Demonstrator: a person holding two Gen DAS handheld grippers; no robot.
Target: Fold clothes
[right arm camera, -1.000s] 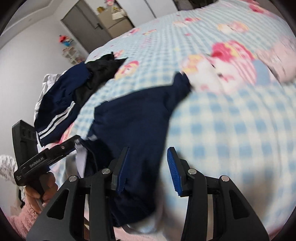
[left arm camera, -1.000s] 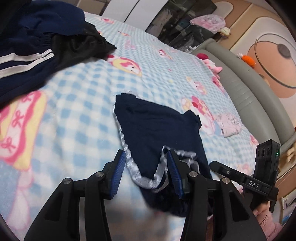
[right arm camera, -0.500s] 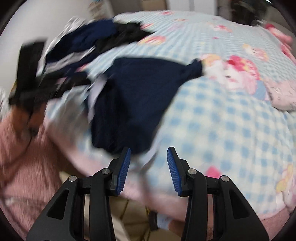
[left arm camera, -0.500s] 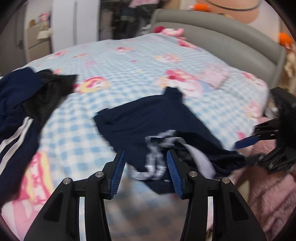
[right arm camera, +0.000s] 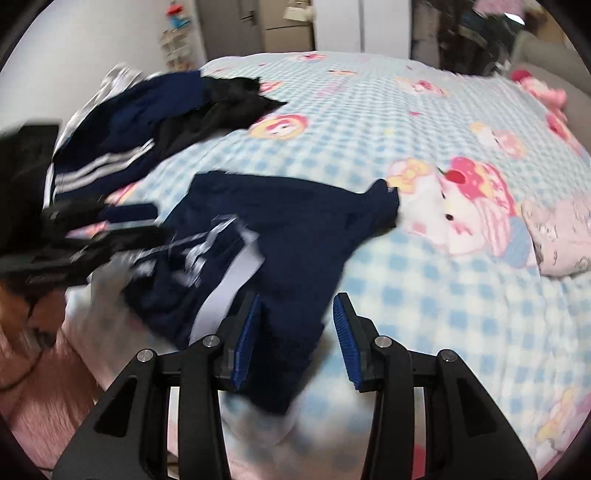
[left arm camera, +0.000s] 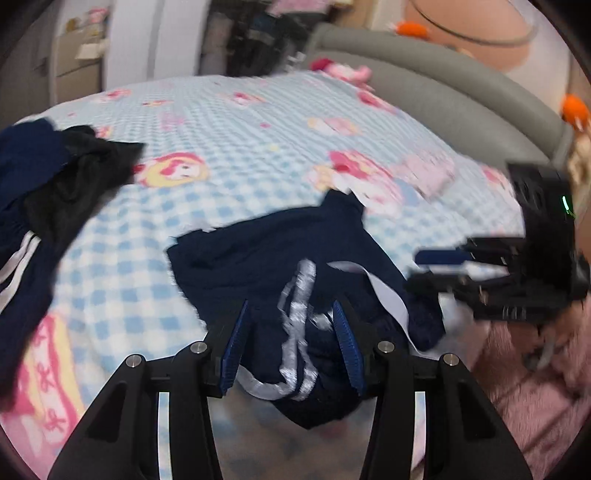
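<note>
meanwhile both tongs, left (left arm camera: 290,345) and right (right arm camera: 295,339), gape over navy shorts (right arm camera: 295,229).

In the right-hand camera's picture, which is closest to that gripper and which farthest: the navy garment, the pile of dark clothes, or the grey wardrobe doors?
1. Navy garment: between the right gripper's open fingers.
2. Pile of dark clothes: upper left on the bed.
3. Grey wardrobe doors: beyond the bed.
</note>
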